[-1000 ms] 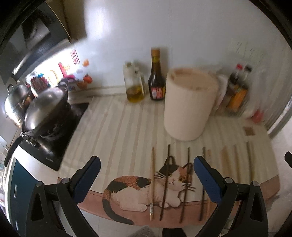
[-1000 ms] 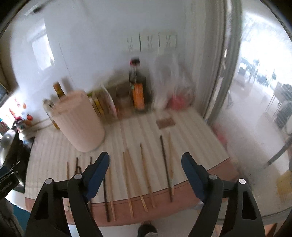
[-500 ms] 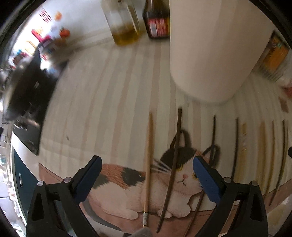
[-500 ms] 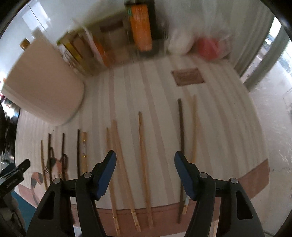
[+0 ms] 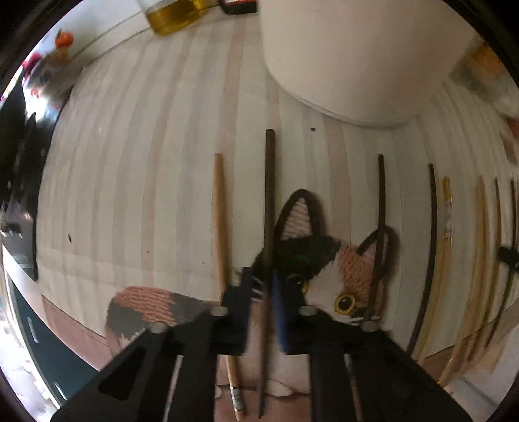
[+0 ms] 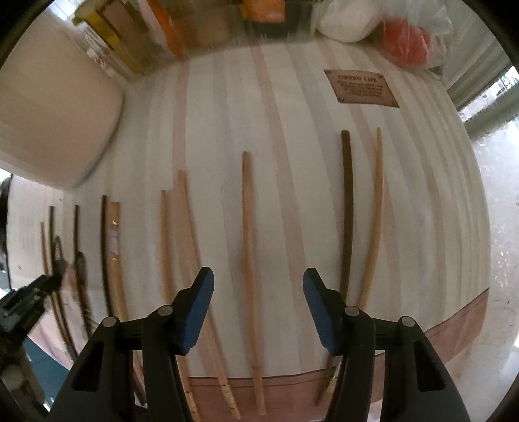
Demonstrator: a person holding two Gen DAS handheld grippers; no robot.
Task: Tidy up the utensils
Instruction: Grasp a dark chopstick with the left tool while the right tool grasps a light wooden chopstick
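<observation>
I am picking up sticks. My left gripper [image 5: 261,289] pinches the dark chopstick [image 5: 268,207] on the cat mat [image 5: 324,269]. My right gripper [image 6: 258,292], jaws just closing, straddles the light chopstick [image 6: 248,233]. Next I squeeze and lift.

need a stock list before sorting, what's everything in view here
light chopsticks: six, tan, in a row on the mat
dark chopsticks: four, dark brown, same row
mat: one, cream striped with a cat picture, on the counter
container: one, cream, round, behind the row
oil bottle: one, yellow, back edge
label patch: one, brown, on the mat's far corner
plastic bag: one, clear, red and white contents, back corner
left claw: black with blue pads, shut on the held dark chopstick
right claw: open, jaws just closing, astride one light chopstick, not touching it
</observation>
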